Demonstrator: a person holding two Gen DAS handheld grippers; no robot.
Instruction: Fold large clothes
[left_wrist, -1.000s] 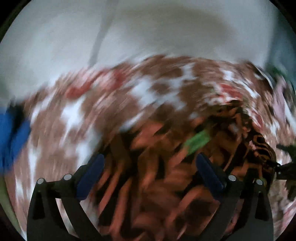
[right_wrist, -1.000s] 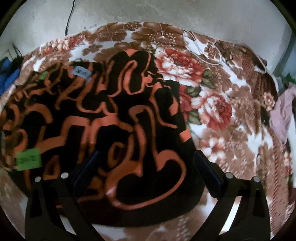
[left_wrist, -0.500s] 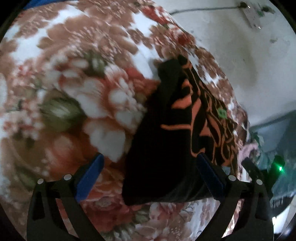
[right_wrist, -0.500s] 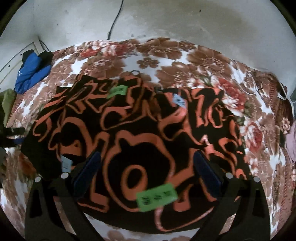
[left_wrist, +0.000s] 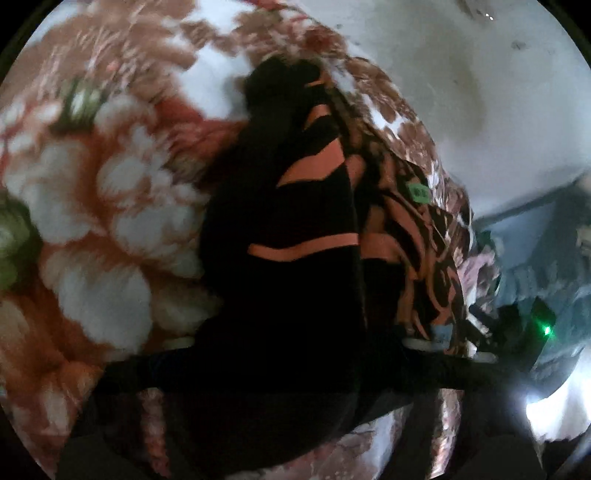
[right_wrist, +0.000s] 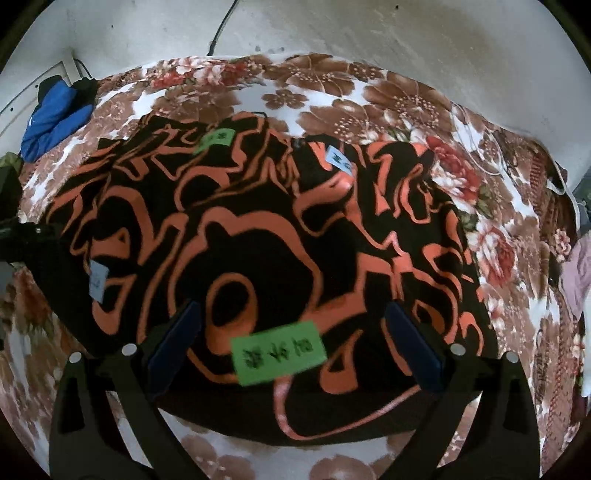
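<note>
The right gripper (right_wrist: 291, 339) has two black frame arms with triangular cut-outs and a pair of silver screw heads on each. Its fingers (right_wrist: 175, 339) carry flat dark-blue pads. The left gripper (left_wrist: 295, 354) is black too, dim and blurred, with pale screw heads just showing on both sides.

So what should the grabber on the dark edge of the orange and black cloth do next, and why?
Probably finish its pinch before lifting. The left gripper is closing, with the corner of the black garment with orange swirls filling the gap between its fingers. The right gripper hangs open above the cloth, holding nothing, so only the left can carry the fold.
</note>
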